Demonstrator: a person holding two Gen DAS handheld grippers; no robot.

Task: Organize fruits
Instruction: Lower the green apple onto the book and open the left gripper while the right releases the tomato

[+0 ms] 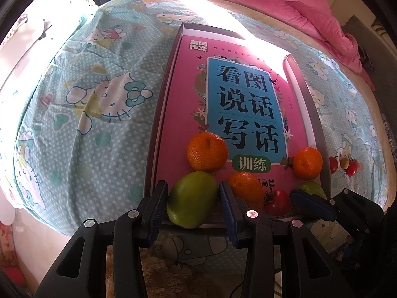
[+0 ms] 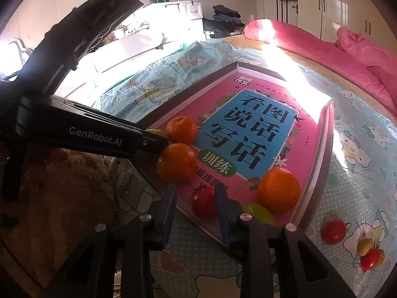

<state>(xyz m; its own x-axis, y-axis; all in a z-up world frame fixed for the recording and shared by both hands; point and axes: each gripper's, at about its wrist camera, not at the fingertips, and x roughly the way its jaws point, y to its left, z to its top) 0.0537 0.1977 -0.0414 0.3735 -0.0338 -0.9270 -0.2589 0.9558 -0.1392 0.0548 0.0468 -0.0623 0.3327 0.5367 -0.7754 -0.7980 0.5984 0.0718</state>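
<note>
A shallow tray point(image 1: 320, 124) holding a pink book point(image 1: 188, 94) lies on the bed. My left gripper point(image 1: 193, 186) is shut on a green mango point(image 1: 192, 203) at the tray's near left corner. Three oranges point(image 1: 207, 151) point(image 1: 307, 162) point(image 1: 245, 186) rest on the book. In the right wrist view my right gripper point(image 2: 196, 191) stands open around a red tomato point(image 2: 203, 202). The tomato lies against the right finger, with a gap to the left one. A second green fruit point(image 2: 259, 212) lies beside it, below an orange point(image 2: 279, 190).
Two red tomatoes point(image 2: 333, 231) point(image 2: 371, 258) and a small yellow fruit point(image 2: 363, 247) lie on the patterned sheet point(image 2: 359, 173) right of the tray. A pink quilt point(image 2: 322, 44) is heaped at the far side. The left gripper's body point(image 2: 99, 131) crosses the right wrist view.
</note>
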